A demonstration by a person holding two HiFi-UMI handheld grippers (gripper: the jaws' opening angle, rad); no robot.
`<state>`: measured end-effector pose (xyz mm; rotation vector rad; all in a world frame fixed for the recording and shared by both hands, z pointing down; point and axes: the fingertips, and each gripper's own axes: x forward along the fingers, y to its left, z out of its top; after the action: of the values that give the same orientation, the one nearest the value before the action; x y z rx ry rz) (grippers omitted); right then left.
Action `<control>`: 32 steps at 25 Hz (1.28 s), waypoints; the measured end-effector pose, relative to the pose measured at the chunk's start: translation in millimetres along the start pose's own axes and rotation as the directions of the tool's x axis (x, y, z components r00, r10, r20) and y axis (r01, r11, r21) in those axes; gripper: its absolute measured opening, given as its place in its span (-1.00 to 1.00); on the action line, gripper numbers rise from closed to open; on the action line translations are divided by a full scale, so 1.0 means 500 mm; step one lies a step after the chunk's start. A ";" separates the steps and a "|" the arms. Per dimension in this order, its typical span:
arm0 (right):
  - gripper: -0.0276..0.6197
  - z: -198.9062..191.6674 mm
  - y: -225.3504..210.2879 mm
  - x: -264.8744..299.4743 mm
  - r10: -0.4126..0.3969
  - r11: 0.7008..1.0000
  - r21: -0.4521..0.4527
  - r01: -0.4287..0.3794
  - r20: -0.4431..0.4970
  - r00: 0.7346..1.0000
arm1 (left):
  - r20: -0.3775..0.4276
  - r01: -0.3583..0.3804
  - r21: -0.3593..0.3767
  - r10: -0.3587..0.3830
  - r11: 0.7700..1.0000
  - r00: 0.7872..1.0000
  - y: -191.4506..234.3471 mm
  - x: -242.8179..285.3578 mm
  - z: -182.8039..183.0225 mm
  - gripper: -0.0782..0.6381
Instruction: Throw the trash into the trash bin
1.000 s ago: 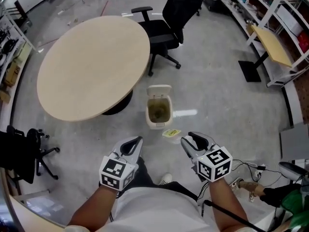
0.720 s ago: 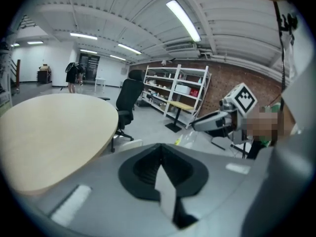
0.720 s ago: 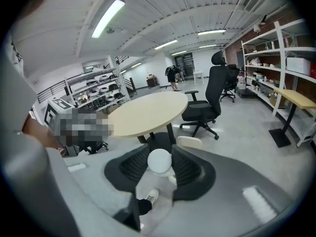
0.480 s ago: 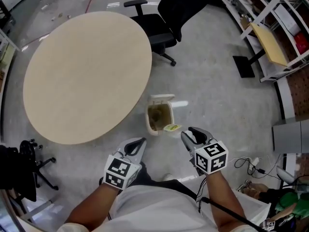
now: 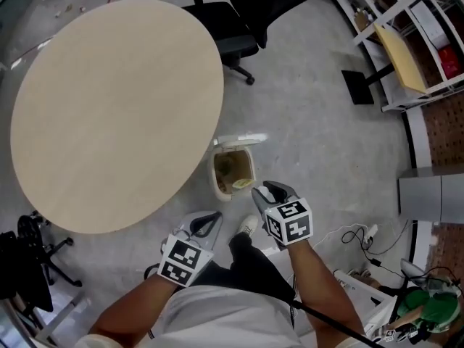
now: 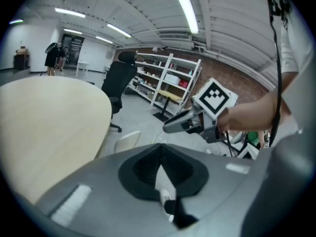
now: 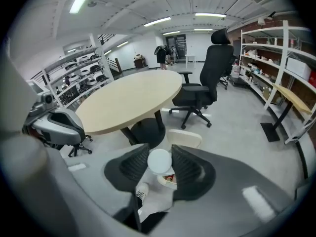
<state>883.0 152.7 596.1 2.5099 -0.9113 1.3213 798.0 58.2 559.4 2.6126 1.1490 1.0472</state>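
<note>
Two claws hung low beside the round table (image 5: pixel 109 107). The left gripper (image 5: pixel 208 217) was closed on nothing, near the person's shoe (image 5: pixel 249 225). Ahead, the trash bin (image 5: pixel 216 174) stood with its lid up, just beside the table's edge. The right gripper (image 5: pixel 259 191) pinched a white round piece of trash (image 7: pixel 159 161), jaws fairly wide, at the bin's near corner. Let go from there, it would likely clip the rim and roll onto the floor. The table's overhang crowded the far side. Cables (image 5: pixel 355 234) trailed at far right.
</note>
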 end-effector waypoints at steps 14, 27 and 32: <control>-0.47 -0.185 -0.111 0.353 0.126 0.989 0.097 -0.110 -0.177 0.976 | -0.191 -0.165 -0.129 0.139 0.978 0.972 0.113 0.183 -0.136 -0.76; -0.46 -0.276 -0.118 0.626 0.185 0.983 0.043 -0.179 -0.234 0.954 | -0.276 -0.283 -0.203 0.223 0.937 0.935 0.214 0.366 -0.253 -0.76; -0.46 -0.300 -0.119 0.679 0.184 0.983 0.038 -0.180 -0.240 0.953 | -0.305 -0.281 -0.192 0.215 0.940 0.928 0.243 0.402 -0.284 -0.76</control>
<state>957.5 111.6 962.2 2.2515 -1.0995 1.6523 879.3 84.7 820.1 2.5236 0.6864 1.5423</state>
